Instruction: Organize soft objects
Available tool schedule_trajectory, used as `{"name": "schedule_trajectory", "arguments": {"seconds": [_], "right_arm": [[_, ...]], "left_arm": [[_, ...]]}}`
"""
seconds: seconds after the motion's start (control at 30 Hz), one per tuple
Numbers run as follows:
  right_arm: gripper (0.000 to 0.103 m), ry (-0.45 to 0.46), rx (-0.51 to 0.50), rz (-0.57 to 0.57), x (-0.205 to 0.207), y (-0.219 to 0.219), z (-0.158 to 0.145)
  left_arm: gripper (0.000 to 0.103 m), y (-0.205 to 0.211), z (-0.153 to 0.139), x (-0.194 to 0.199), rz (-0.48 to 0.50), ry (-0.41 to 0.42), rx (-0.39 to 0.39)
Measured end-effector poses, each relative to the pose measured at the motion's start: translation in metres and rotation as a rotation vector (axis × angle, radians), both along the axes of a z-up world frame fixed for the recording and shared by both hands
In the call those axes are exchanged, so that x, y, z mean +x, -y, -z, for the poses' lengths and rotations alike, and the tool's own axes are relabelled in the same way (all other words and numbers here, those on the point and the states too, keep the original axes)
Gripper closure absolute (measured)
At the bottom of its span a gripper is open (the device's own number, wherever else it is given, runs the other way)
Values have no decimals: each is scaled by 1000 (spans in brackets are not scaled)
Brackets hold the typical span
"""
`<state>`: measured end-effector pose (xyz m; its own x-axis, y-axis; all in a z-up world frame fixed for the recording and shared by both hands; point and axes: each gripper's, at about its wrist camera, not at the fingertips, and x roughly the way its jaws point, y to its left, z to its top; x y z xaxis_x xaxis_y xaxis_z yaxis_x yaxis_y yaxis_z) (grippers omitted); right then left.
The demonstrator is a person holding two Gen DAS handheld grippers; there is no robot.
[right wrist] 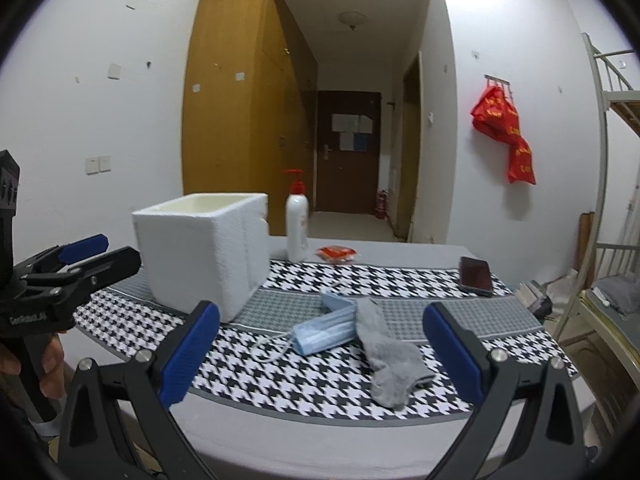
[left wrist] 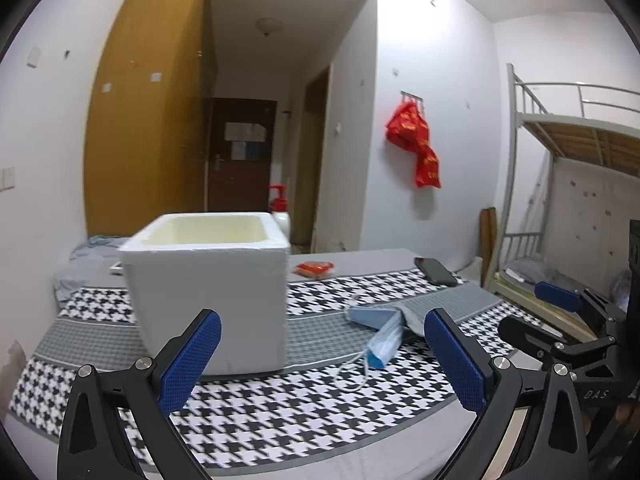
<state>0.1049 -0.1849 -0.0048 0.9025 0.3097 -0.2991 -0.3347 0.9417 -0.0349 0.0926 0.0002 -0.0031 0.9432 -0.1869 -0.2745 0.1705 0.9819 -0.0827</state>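
Just below centre of the right wrist view, I see the sock (right wrist: 390, 350) and masks (right wrist: 326, 330): limp, light, best pinched mid-body. Both the left hand-held gripper (left wrist: 322, 360) and the right hand-held gripper (right wrist: 322, 354) stand apart, holding nothing, short of the box (right wrist: 204, 248).

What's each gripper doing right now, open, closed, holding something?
Left gripper: open, holding nothing.
Right gripper: open, holding nothing.
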Motion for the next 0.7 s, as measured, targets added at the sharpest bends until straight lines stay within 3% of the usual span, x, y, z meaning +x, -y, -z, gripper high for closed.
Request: {"name": "schedule_trajectory", "arguments": {"seconds": [0.7], "right_arm": [[0, -64, -14, 162, 25, 41, 23]], "left_arm": [[1, 49, 19, 63, 162, -114, 98]]}}
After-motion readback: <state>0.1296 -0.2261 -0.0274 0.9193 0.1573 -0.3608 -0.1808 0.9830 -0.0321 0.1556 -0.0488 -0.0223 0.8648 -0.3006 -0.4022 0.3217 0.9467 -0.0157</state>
